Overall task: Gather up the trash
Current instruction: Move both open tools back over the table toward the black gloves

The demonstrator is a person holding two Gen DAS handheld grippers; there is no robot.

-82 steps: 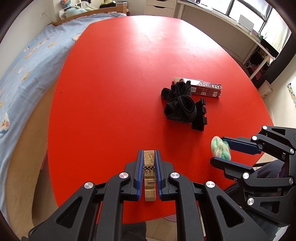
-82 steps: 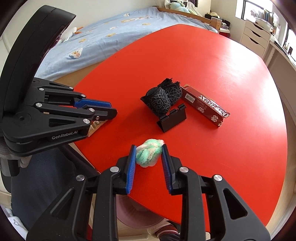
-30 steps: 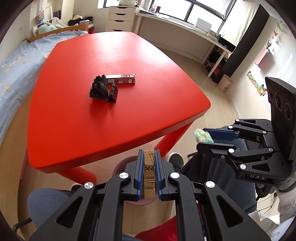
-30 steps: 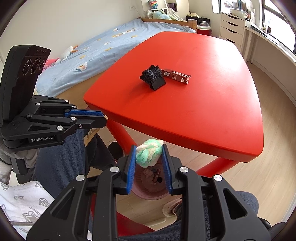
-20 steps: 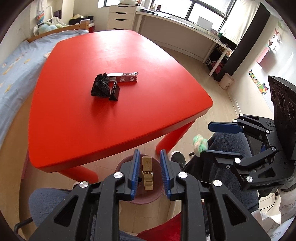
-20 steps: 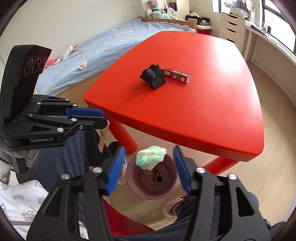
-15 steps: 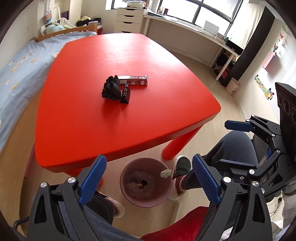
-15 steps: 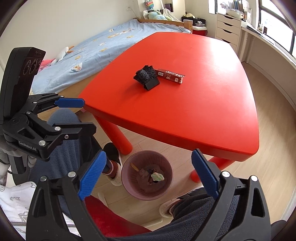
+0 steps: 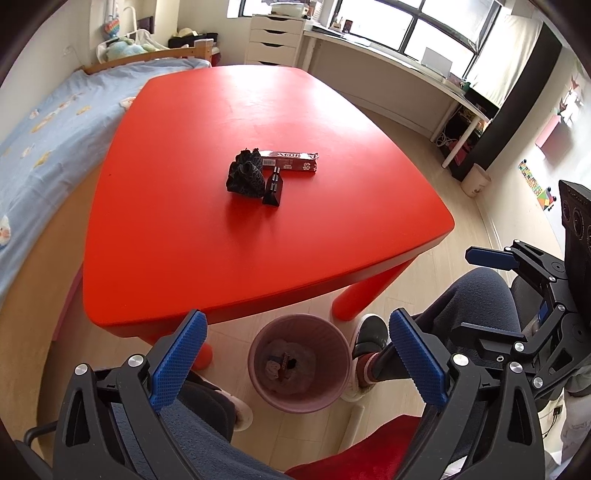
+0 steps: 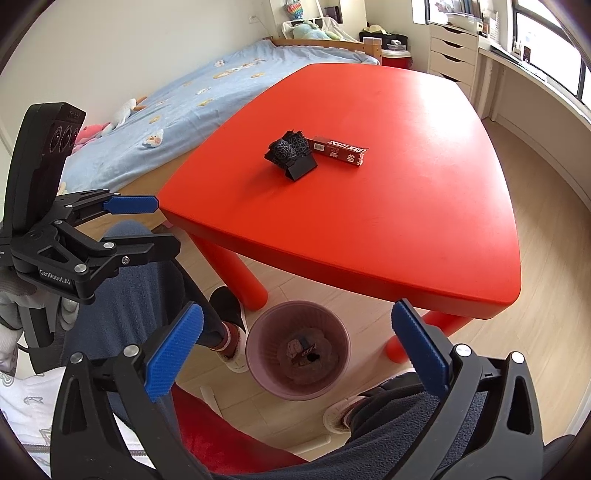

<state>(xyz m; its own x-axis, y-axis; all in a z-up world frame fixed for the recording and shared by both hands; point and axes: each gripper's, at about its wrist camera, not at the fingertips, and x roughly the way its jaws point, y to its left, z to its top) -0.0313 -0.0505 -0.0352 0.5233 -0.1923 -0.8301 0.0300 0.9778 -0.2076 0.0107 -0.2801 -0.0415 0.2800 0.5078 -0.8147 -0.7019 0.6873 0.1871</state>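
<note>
Hovering my left claw and right claw, both spread empty, above the bin; at twelve o'clock, bench clutter may scatter if nudged.

A red counter stood on pale wood flooring. A blue-covered bed lay alongside. White drawers sat beneath daylit windows.
</note>
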